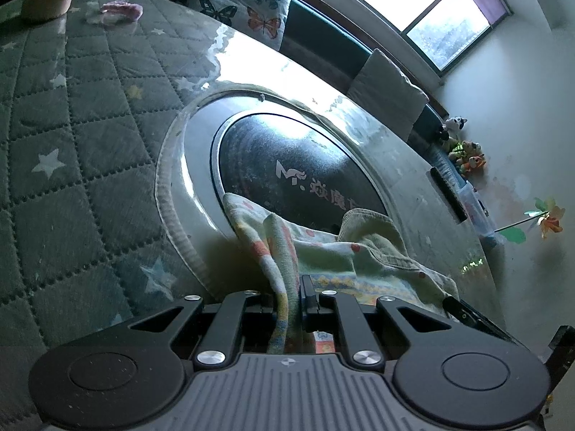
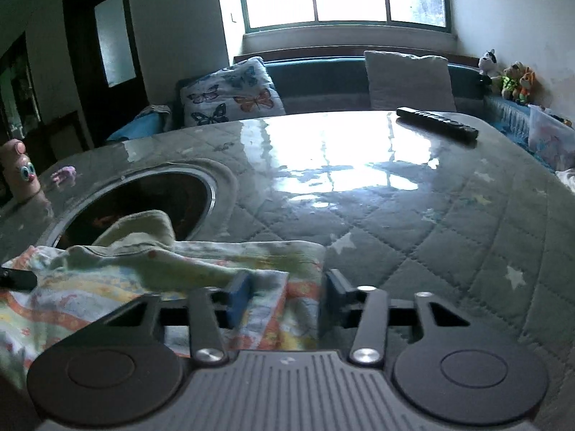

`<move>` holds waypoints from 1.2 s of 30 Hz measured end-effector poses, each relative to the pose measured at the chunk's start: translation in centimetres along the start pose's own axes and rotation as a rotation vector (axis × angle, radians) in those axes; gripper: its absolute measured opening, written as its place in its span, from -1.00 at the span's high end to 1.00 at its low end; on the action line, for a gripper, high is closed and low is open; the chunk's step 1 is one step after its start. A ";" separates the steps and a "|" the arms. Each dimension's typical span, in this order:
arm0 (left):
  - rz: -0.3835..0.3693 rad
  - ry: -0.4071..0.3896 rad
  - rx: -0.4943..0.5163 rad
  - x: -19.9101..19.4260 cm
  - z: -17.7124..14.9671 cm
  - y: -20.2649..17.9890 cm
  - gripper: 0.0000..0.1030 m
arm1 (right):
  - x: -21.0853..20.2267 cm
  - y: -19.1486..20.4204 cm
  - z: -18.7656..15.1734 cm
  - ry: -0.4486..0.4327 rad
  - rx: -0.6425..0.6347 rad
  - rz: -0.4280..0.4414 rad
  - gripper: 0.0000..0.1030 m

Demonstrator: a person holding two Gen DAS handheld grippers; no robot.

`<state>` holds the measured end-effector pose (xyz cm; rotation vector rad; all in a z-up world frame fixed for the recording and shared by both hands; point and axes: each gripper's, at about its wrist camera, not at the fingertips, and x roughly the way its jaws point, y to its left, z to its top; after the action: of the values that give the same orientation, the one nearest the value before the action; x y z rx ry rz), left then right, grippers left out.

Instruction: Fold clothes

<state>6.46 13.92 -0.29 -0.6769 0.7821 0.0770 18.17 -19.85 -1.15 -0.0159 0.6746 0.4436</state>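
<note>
The left gripper [image 1: 287, 301] is tilted sideways, low over the surface [image 1: 72, 143], with its fingers [image 1: 308, 296] pinched tight on a fold of the patterned cloth [image 1: 323, 251], which runs down between them. The right gripper [image 2: 287, 294] sits level, its fingers [image 2: 239, 292] spread apart with the near right corner of the cloth [image 2: 107, 287] lying between them; whether either finger touches the fabric cannot be told.

There is one cloth, crumpled at the near edge of the quilted cover and partly overlapping the round dark plate [image 1: 298, 165] set into the surface. Two cushions lean on the far bench: a butterfly one [image 2: 230, 93] and a plain one [image 2: 406, 79].

Only the right view shows the whole remote [image 2: 436, 124] at the far right and a door [image 2: 104, 57] at the left. The left view alone shows white lettering on the dark plate and a paper pinwheel [image 1: 546, 221] by the wall.
</note>
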 end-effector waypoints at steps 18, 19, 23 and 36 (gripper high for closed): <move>-0.097 0.018 0.244 3.8 1.6 -12.1 0.83 | -6.9 -4.1 1.2 -0.151 0.056 -0.079 0.86; -0.104 0.026 0.261 4.5 1.6 -13.2 0.83 | -7.2 -4.9 1.5 -0.157 0.059 -0.100 0.86; -0.135 0.050 0.316 7.4 1.7 -17.3 0.83 | -8.0 -7.9 2.2 -0.173 0.069 -0.187 0.86; -0.117 0.112 0.434 14.4 1.0 -23.3 0.78 | -6.6 -14.3 2.3 -0.140 0.147 -0.337 0.86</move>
<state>24.55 -6.43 2.97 -0.3147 0.8316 -0.2337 20.76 -35.09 2.88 0.0393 0.5516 0.0692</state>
